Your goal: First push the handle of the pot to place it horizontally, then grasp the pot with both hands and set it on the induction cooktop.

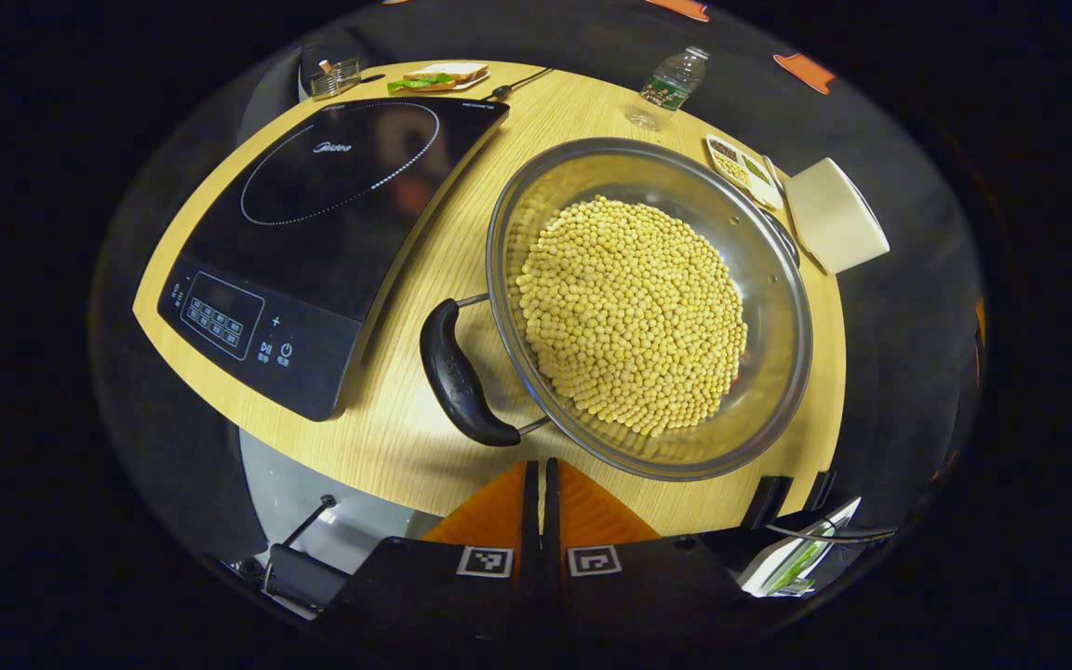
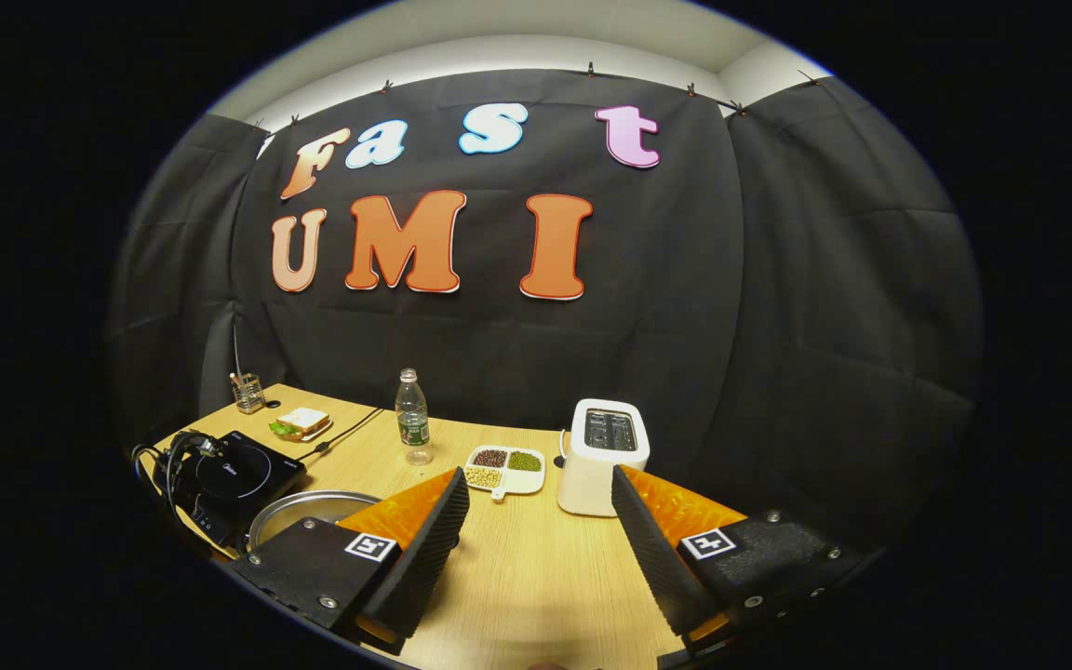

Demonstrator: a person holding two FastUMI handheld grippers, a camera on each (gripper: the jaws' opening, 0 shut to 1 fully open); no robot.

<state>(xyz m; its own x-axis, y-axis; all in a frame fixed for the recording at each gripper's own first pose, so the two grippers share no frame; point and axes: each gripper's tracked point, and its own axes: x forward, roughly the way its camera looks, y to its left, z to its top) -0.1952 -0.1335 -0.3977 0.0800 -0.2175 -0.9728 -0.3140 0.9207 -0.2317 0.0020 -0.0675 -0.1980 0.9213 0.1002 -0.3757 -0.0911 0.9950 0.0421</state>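
A wide steel pot [image 1: 783,372] heaped with yellow soybeans [image 1: 634,312] sits on the wooden table, to the right of the black induction cooktop [image 1: 331,223]. Its black handle [image 1: 457,372] sticks out on the side toward the cooktop. My left gripper [image 1: 541,470] is shut with nothing between its fingers, and its tips hang above the table edge just short of the handle's near end and the pot rim. In the right gripper view my right gripper [image 2: 541,549] stands open over bare table, with the pot [image 2: 313,507] and cooktop [image 2: 229,479] off to its left.
A white toaster [image 2: 601,456] stands just ahead of the right gripper, beside a divided dish of beans [image 2: 503,468] and a water bottle [image 2: 412,419]. A sandwich on a plate [image 2: 303,423] and a glass holder [image 2: 247,393] sit at the far corner. Cables hang by the cooktop.
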